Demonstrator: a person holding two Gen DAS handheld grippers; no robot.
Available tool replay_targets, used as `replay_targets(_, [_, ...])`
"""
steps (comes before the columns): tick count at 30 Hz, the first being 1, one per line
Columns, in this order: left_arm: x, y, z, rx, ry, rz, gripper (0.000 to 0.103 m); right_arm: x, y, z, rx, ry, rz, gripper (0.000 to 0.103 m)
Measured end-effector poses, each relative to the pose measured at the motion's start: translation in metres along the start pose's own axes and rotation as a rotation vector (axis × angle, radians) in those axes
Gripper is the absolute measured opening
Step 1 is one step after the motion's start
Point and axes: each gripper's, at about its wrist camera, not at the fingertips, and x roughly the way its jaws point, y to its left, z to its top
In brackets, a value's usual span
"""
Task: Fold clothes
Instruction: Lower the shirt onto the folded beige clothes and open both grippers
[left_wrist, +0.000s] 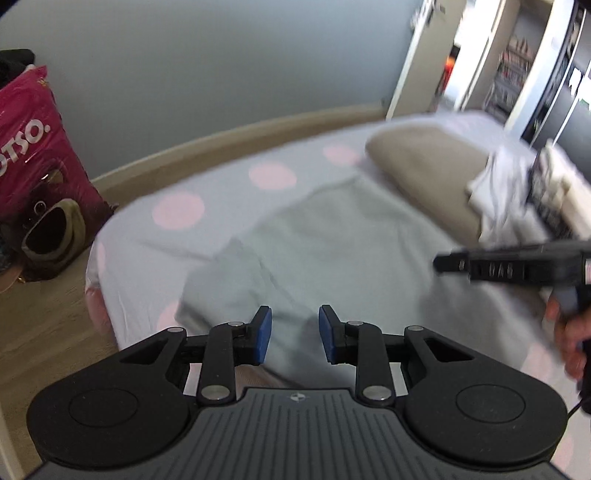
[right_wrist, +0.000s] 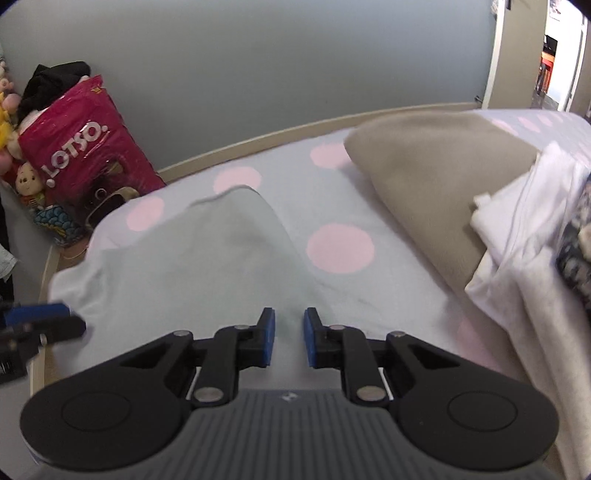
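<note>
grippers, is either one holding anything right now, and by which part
Nothing is held. The left gripper and right gripper are both open above the pale green garment on the bed.

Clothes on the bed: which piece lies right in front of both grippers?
The pale green garment, spread over the dotted sheet before the open left gripper and right gripper. The white clothes are heaped aside by the beige pillow.

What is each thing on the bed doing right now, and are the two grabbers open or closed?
Left gripper: open, fingers hold nothing.
Right gripper: open, fingers hold nothing.
Pale green garment: spread on the bed, one part bumped up, not neatly folded.
Beige pillow: lying on the bed.
White clothes: heaped, unfolded, beside the pillow.
Pink bag: standing on the floor, stuffed full.
</note>
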Motion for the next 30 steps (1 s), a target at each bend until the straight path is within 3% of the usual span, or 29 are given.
replay_targets(6, [0.028,0.01,0.0,-0.013,0.061,0.002,0.026,0.033,-0.012,-0.005,0.059,0.008,0.005,0.019])
replay_targets(16, [0.018,-0.002,0.002,0.071,0.028,0.053,0.026,0.027,-0.02,-0.008,0.126,-0.032,0.019,0.019])
replay_targets(21, [-0.02,-0.006,-0.001,0.069,-0.048,-0.049,0.026,-0.012,-0.017,-0.018,0.097,-0.081,0.015,0.023])
replay_targets(24, [-0.036,-0.022,-0.006,0.122,-0.051,-0.12,0.026,-0.031,-0.017,-0.029,0.069,-0.078,0.0,0.023])
replay_targets(30, [-0.02,-0.047,-0.021,0.232,0.042,-0.096,0.026,-0.026,-0.019,-0.05,0.074,-0.004,-0.017,0.023])
